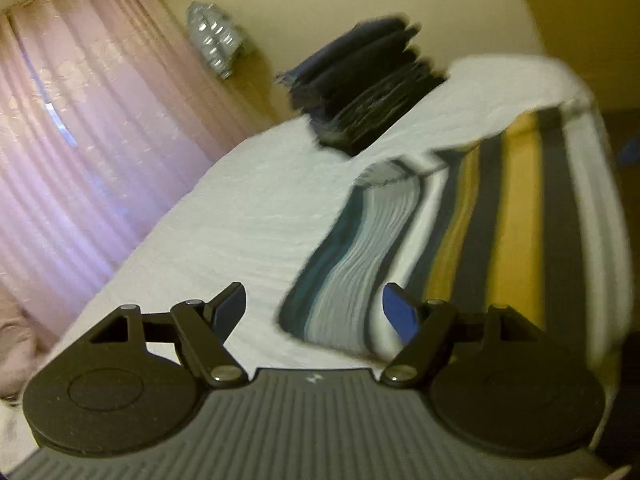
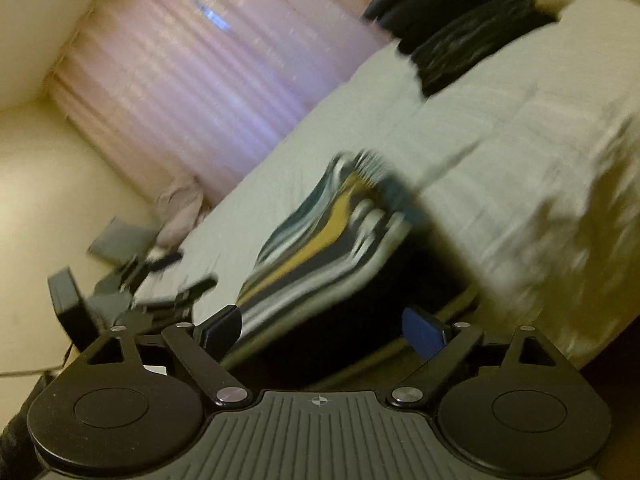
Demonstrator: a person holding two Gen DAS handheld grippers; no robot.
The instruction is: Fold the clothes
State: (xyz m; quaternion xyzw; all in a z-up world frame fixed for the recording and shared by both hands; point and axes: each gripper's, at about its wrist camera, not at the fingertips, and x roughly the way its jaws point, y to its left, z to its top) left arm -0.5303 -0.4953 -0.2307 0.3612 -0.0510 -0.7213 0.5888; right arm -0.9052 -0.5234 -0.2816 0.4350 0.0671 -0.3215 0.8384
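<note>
Two blurred, tilted views are what I have from my feeds. Largest in both is the bed point(image 1: 224, 216), covered in a white textured spread that runs from about 7 o'clock up toward 1 o'clock in the left wrist view. Behind it, at 9 to 10 o'clock, hangs a pink curtain point(image 1: 68, 128) against a cream wall.

On the bed lies the striped garment point(image 1: 480, 216) — bands of yellow, dark grey, white and teal — filling the 3 o'clock side of the left view, with one part folded over so its pale ribbed side shows. In the right wrist view the same garment sits near centre, draping over the bed's edge toward 6 o'clock. Farther along the bed, at 12 to 1 o'clock, stands a stack of dark folded clothes point(image 1: 360, 92), well apart from the striped piece.

My left tongs point(image 1: 314, 308) are released, fingers spread wide with nothing between them, hovering over the near edge of the striped garment. My right tongs point(image 2: 322, 330) are likewise spread and empty, just short of the garment's hanging hem — I cannot tell whether either finger touches the cloth.
</note>
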